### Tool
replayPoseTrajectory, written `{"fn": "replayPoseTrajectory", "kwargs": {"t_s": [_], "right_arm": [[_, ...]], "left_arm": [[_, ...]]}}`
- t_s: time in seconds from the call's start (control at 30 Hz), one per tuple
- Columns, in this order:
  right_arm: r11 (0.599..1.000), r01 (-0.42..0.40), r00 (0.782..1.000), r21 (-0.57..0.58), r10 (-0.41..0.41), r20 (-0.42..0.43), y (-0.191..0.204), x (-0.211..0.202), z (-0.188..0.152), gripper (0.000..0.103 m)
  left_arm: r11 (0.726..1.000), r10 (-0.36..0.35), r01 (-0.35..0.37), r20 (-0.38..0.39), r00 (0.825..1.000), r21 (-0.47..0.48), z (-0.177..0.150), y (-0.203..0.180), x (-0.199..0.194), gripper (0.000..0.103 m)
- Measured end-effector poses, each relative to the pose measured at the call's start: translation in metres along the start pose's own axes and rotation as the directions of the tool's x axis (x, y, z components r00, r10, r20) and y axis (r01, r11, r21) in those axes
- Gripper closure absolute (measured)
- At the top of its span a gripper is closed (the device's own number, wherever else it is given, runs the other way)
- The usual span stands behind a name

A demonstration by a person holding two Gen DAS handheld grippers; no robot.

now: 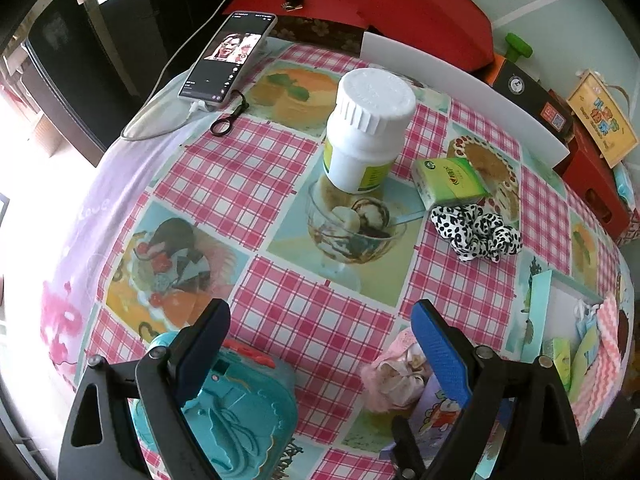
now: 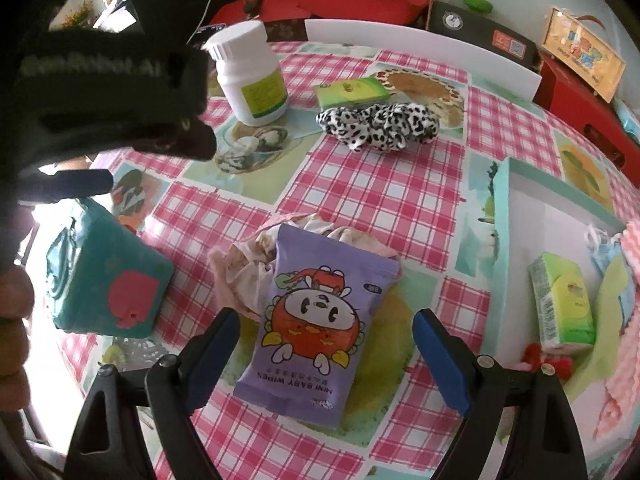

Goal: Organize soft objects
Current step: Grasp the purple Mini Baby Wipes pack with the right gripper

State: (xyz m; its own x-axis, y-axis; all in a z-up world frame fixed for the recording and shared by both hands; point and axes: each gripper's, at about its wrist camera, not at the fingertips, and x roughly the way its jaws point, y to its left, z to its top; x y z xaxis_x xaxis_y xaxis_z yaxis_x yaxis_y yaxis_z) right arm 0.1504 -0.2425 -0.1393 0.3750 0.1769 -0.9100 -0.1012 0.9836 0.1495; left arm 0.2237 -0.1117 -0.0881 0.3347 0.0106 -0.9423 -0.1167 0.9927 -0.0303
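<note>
Both claws spread, empty. Right claw (image 2: 326, 354) hovers over purple wipes pack (image 2: 320, 328) lying on pink scrunchie (image 2: 244, 268). Left claw (image 1: 320, 346) above checked bench (image 1: 280, 184). Spotted scrunchie (image 1: 476, 232) beside green tissue pack (image 1: 450, 180).

- Under us lies a table in pink-checked, dessert-printed oilcloth (image 1: 280, 312).
- Ahead we see a pale wall (image 1: 560, 12).
- To our left, glaring daylight (image 1: 16, 280) beside dark cabinets (image 1: 120, 40).
</note>
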Motion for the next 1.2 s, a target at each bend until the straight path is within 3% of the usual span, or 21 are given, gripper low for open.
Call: {"fn": "replayPoseTrajectory", "kwargs": {"t_s": [0.23,0.4,0.47,1.2], "right_arm": [[0.999,0.034,0.999,-0.013,-0.034,-0.016,0.001,0.014,-0.003,0.015],[1.0,0.004,1.0,0.005,-0.004,-0.005,-0.004,0.009,-0.002,0.037],[1.0,0.002,1.0,0.009,-0.002,-0.005,-0.007,0.008,0.0,0.041],[0.993,0.014,0.998,0.117,-0.021,0.063,-0.043,-0.02,0.013,0.041]], "left_arm": [[1.0,-0.005,0.005,-0.003,1.0,-0.001,0.001,0.0,0.001,0.011],[1.0,-0.006,0.006,-0.003,1.0,-0.003,0.0,0.0,0.001,0.011],[1.0,-0.006,0.006,-0.003,1.0,-0.004,0.001,0.0,0.001,0.011],[0.999,-0.051,0.052,-0.029,0.998,0.01,0.001,-0.005,0.003,0.011]]}}
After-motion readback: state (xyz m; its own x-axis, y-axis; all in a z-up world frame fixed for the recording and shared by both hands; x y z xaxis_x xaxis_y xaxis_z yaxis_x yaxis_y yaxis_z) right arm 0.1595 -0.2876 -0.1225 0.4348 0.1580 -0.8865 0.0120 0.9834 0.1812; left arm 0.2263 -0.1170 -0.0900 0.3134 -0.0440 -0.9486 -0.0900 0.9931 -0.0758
